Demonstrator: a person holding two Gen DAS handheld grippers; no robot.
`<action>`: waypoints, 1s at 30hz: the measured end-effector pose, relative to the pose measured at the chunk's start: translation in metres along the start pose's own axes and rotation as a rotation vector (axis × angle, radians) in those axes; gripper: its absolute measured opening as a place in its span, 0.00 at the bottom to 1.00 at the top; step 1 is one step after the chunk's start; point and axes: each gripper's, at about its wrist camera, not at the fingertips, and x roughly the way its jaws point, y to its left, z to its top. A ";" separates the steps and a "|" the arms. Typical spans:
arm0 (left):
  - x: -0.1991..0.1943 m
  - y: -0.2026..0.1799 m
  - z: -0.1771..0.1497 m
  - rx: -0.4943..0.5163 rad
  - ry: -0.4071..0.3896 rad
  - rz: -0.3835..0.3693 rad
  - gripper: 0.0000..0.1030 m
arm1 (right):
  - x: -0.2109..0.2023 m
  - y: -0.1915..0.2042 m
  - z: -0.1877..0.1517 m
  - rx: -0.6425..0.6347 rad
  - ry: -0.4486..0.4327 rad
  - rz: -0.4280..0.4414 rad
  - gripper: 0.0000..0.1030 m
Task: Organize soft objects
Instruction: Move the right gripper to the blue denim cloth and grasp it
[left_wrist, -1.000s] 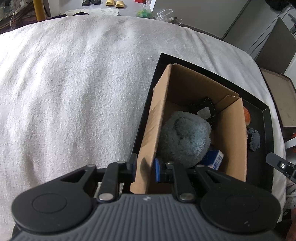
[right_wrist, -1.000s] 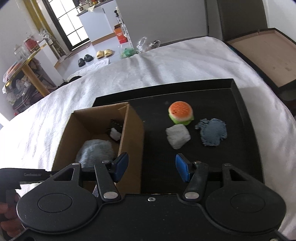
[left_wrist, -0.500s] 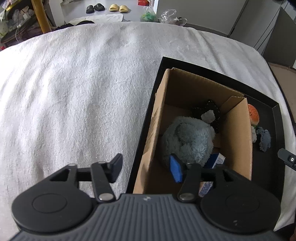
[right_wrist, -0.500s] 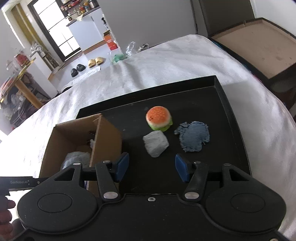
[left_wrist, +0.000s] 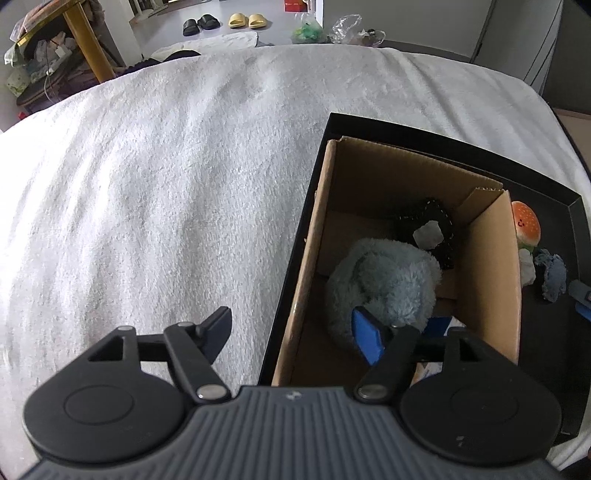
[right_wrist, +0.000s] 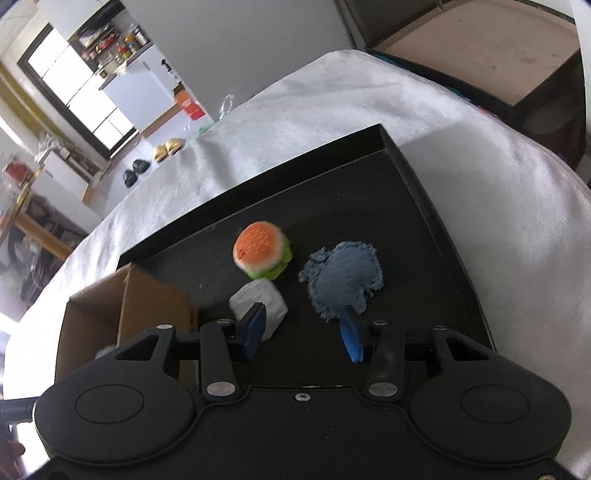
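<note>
Nearest you, your left gripper (left_wrist: 291, 334) hangs over the near wall of the cardboard box (left_wrist: 317, 258); its jaws have just been opening and now stand wide, one finger outside the box over the white blanket (left_wrist: 166, 184), the other inside against the fluffy blue-grey plush (left_wrist: 384, 280), with the pads pressing on nothing. So the box wall is let go and the sorting step passes to your other hand. Your right gripper (right_wrist: 301, 332) is low over the black tray (right_wrist: 424, 184), tilted down; its jaws have just been closing, yet they are parted with nothing between them. The white soft lump (right_wrist: 271, 301) lies just at 11 o'clock from the left fingertip, partly behind it, and the blue frayed cloth (right_wrist: 343, 278) lies just at 12 o'clock from the right fingertip. Beyond them, at about 11 o'clock, sits the burger toy (right_wrist: 260, 253), touching or almost touching the white lump. Judging by the lie of things, three soft pieces are left on the tray, while the plush and a black stitched piece (left_wrist: 428, 221) already rest in the box, which stands at the tray's left end, at 9 o'clock from your right gripper. Your next move, I judge, calls for choosing one piece, most likely the white lump: shift a little towards 10 o'clock so the lump sits between the fingers, open enough to straddle it, then close gently, since it will squash and could nudge the burger toy.
</note>
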 end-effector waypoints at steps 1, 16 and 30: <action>0.000 -0.001 0.001 0.000 0.000 0.005 0.68 | 0.003 -0.002 0.002 0.009 -0.002 0.000 0.41; 0.006 -0.016 0.014 0.039 0.006 0.077 0.68 | 0.048 -0.024 0.016 0.055 0.014 -0.049 0.37; 0.002 -0.013 0.012 0.028 0.003 0.089 0.68 | 0.052 -0.012 0.013 -0.055 0.031 -0.101 0.40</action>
